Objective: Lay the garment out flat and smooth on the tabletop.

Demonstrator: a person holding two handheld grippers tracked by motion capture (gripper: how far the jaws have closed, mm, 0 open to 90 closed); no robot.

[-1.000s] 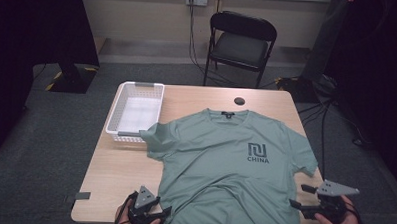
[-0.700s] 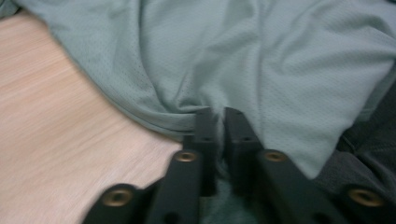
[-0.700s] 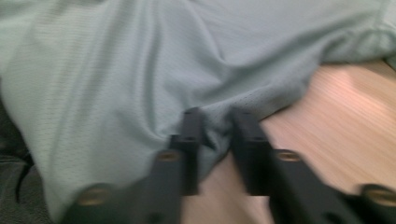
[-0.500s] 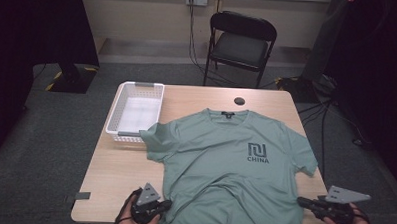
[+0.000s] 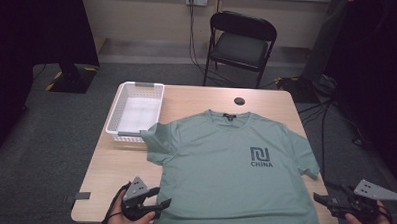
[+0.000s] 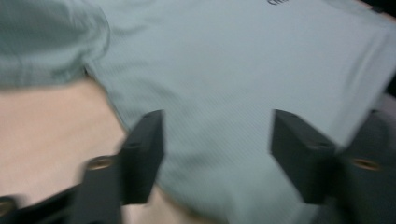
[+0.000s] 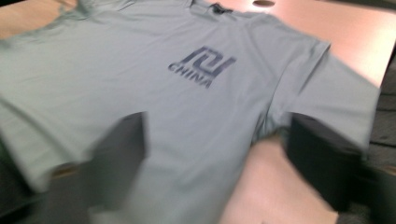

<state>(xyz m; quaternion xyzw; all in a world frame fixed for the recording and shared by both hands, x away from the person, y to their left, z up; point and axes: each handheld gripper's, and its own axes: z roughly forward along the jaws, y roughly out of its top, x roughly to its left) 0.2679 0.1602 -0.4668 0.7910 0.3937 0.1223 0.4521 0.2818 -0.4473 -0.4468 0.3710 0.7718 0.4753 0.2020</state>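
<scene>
Left gripper (image 5: pixel 159 206): seen at the near left table edge in the high view, just beside the shirt's lower left hem corner. Jaws have just been opening and stand apart; in the left gripper view nothing is pinched between them, the cloth lies beyond and below.

Right gripper (image 5: pixel 322 200): seen off the near right corner of the table, just outside the hem. Jaws have just been opening and stand apart with no cloth clamped.

Change noted: against the frame of half a second ago, both pairs of tongs, then closed at the hem corners, are now parted, and the right one is drawn slightly outward. The hem is judged to have been let go.

T-shirt (image 5: pixel 229 168): sage green, laid front up and flat across the near and middle table, collar away from the person, dark "CHINA" print on the chest. One sleeve is rumpled against the basket; the other reaches the right table edge.

Meaning for the work: spreading is judged complete; a fold, or a tidying of the rumpled sleeve, is likely next.

Table (image 5: pixel 109 164): light wood, bare at near left.

Basket (image 5: pixel 117 111): white, seemingly empty, at far left.

Small dark disc (image 5: pixel 239 100): beyond the collar.

Folding chair (image 5: pixel 241 43): black, behind the table.
</scene>
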